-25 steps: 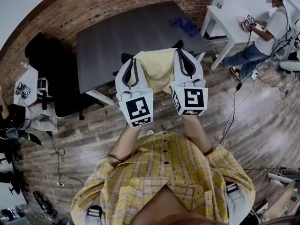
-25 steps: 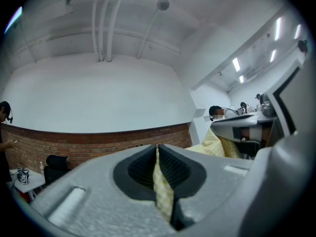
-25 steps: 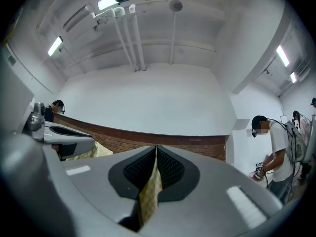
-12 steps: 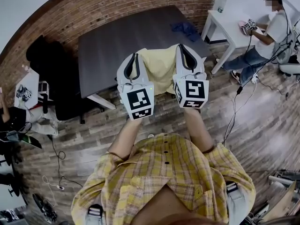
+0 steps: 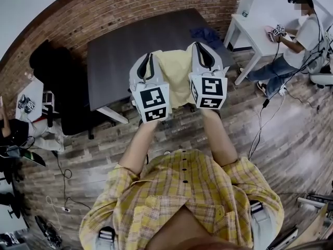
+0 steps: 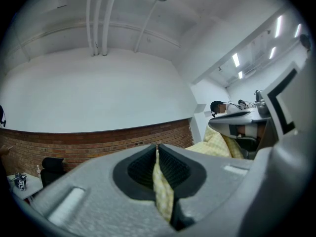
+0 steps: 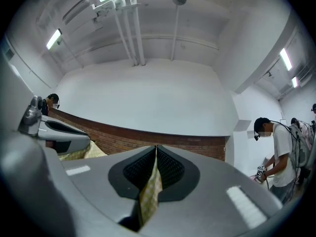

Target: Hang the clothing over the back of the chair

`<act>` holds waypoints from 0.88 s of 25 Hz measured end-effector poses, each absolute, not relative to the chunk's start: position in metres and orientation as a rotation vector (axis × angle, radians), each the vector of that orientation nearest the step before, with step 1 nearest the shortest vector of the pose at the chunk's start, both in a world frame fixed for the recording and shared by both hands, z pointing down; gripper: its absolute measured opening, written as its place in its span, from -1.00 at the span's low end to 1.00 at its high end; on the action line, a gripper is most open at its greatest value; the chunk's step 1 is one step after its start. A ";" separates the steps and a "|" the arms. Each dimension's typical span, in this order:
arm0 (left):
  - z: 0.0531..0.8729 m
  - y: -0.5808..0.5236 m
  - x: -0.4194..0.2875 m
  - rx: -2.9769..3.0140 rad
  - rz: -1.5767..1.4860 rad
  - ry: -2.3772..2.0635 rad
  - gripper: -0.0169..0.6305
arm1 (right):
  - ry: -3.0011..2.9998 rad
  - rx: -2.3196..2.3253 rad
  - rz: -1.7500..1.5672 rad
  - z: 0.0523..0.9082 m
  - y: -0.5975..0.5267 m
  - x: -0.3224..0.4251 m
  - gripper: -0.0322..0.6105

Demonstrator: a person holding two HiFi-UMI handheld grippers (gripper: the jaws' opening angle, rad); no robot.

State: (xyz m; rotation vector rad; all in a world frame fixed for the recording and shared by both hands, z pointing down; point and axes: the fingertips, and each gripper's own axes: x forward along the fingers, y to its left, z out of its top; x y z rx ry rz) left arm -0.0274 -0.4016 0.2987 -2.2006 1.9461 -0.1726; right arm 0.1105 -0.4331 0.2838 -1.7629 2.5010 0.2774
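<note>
A pale yellow checked garment (image 5: 176, 76) hangs stretched between my two grippers, held up in front of me over the near edge of the dark table. The left gripper (image 5: 147, 62) is shut on one edge of it; a fold of the yellow cloth (image 6: 162, 191) is pinched between its black pads (image 6: 174, 166). My right gripper (image 5: 199, 50) is shut on the other edge, with cloth (image 7: 148, 194) squeezed between its pads (image 7: 170, 169). Both point roughly level, side by side. A chair under the garment cannot be made out; the cloth and grippers hide it.
A dark grey table (image 5: 135, 38) stands ahead with a blue cloth (image 5: 206, 34) on its far right part. A black office chair (image 5: 54, 69) is at the left. At the right a person (image 5: 302, 30) sits at a white table (image 5: 252, 20). Cables trail over the wooden floor.
Both grippers have moved together away from me toward the dark table, carrying the stretched garment with them. Their grip has not changed.
</note>
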 end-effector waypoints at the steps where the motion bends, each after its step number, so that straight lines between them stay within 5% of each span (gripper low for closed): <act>1: 0.299 -0.405 -0.028 -2.202 -0.177 1.949 -0.90 | 2.499 -1.764 0.274 0.284 -0.437 0.110 -0.87; 22: 0.317 -0.457 -0.038 -2.267 -0.232 1.991 -0.90 | 2.542 -1.834 0.230 0.305 -0.493 0.093 -0.87</act>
